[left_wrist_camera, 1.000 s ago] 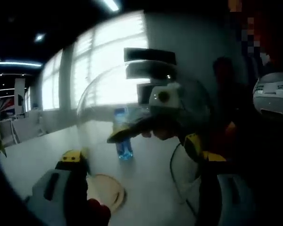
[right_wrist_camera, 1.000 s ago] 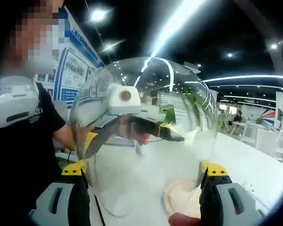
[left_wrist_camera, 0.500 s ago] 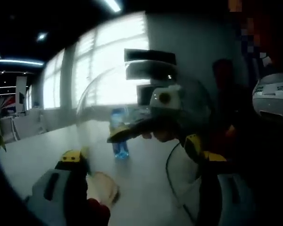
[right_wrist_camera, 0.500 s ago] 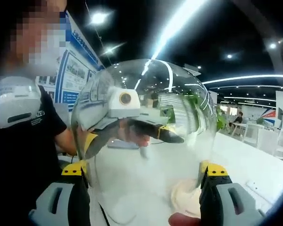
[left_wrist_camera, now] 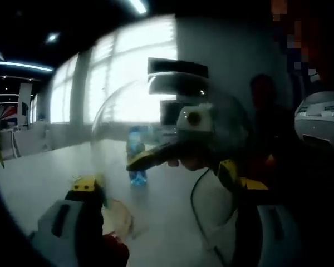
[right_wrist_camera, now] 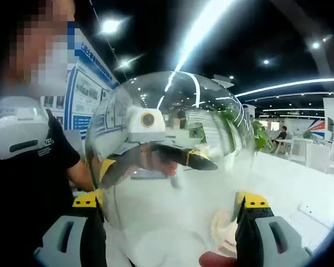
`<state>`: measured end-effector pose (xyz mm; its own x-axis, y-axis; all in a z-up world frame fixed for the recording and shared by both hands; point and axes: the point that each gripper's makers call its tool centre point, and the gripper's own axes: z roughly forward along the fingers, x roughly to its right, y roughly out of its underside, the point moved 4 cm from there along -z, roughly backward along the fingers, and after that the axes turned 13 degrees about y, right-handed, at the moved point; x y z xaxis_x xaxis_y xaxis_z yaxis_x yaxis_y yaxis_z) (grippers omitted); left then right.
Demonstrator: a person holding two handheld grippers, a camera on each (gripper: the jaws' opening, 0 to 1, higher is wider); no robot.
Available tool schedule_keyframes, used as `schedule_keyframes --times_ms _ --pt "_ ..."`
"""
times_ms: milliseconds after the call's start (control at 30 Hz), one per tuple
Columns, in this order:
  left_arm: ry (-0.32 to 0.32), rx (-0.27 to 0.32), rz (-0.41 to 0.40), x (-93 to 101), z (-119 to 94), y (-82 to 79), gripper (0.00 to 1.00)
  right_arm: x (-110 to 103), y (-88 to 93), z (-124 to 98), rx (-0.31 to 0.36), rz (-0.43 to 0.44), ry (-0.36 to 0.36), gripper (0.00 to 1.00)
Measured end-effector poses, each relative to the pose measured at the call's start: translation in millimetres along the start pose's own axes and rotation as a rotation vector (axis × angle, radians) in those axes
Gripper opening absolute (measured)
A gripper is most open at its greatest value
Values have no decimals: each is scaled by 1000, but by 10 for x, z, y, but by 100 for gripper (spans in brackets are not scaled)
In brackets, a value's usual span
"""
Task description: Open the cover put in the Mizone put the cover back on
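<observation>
We see the cover, a clear glass dome, raised off the white table and tilted, with reflections across its curve. Through it, in the left gripper view, the Mizone, a blue bottle, stands upright on the table beyond.

Grey tool, yellow tips, black T-shirt

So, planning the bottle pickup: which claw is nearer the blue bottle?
Right. The right claw grips the far side of the dome, beside the bottle; the left claw has the whole dome between.
</observation>
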<state>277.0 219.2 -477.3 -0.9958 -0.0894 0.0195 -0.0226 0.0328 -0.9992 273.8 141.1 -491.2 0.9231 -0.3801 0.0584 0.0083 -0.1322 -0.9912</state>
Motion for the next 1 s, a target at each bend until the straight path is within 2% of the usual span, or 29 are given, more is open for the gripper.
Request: schedule_keyframes --times_ms 67,700,1000 --pt "-2 0 -10 3 0 8 85 -9 19 -1 -7 24 -5 90" --pt "9 20 -10 142 41 19 85 -146 23 -113 35 32 11 90" --pt "18 64 -2 208 31 19 85 -211 28 -160 61 41 21 90"
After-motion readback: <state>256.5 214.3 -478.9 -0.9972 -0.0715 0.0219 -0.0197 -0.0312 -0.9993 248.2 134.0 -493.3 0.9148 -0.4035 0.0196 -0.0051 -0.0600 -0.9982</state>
